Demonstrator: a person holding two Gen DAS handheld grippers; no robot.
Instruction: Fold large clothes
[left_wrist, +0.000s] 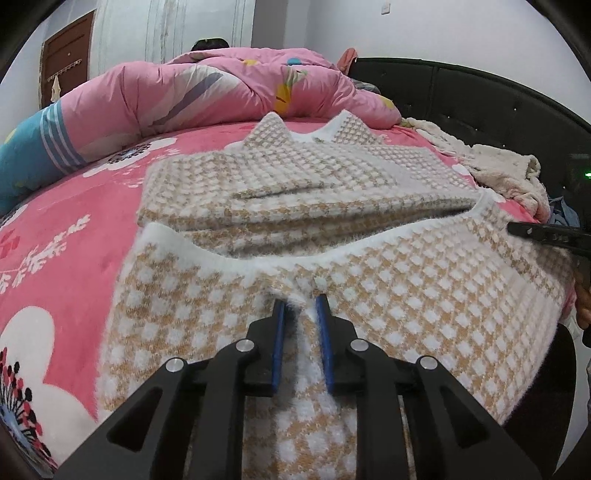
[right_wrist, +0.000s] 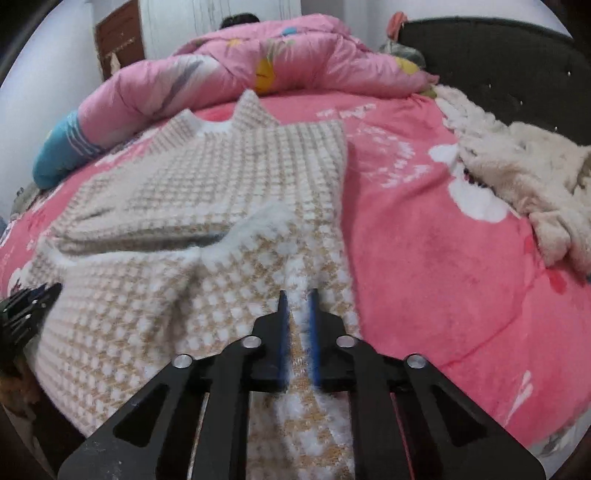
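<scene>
While the checked knit sweater (left_wrist: 295, 177) lay along the pink bed sheet (left_wrist: 66, 258), collar end toward the rolled pink quilt (left_wrist: 184, 92), found its near, white-edged hem raised and doubled partway over the body. Saw the left gripper (left_wrist: 300, 301) nearly closed, blue pads pinching a puckered ridge of the knit just behind the hem's left part. Saw the right gripper (right_wrist: 298, 293) closed tight on another ridge of the same end, toward the sweater's right side. Judged the step in hand to be the crosswise fold, bottom half over top half, roughly midway: hem up, not yet laid down. Called next for carrying both pinches forward together, level and at an even pace, so as to land the hem straight near the collar, and for letting go only once the cloth rested flat. Noted the cream fleece (right_wrist: 517, 166) well apart on the right, clear of the fold.
</scene>
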